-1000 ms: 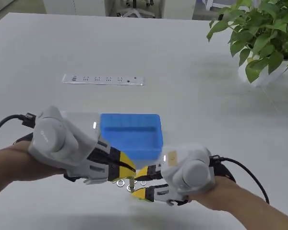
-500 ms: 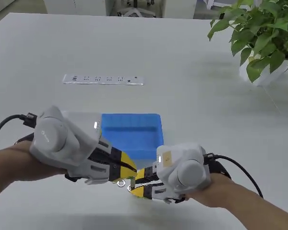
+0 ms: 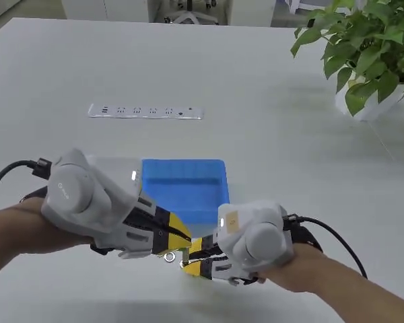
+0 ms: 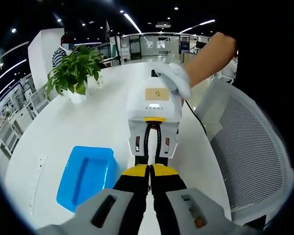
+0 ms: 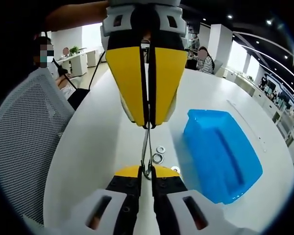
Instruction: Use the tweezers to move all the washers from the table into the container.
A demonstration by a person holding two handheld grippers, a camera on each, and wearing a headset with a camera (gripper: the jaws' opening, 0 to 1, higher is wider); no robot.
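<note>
White table (image 3: 256, 101): left tongs (image 4: 149, 169) and right tongs (image 5: 146, 172) both clamp tweezers (image 5: 147, 147); lettering blurred.

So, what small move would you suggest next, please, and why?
Probably ease the tweezers down toward the nearest washer, both grippers moving together: the left gripper and right gripper each appear shut on them, and the washers lie on the table, outside the blue container.

Container (image 3: 185, 188) blocks ahead; far table (image 3: 256, 87) seems open.

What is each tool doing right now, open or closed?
Left tool: closed on the tweezers.
Right tool: closed on the same tweezers.
</note>
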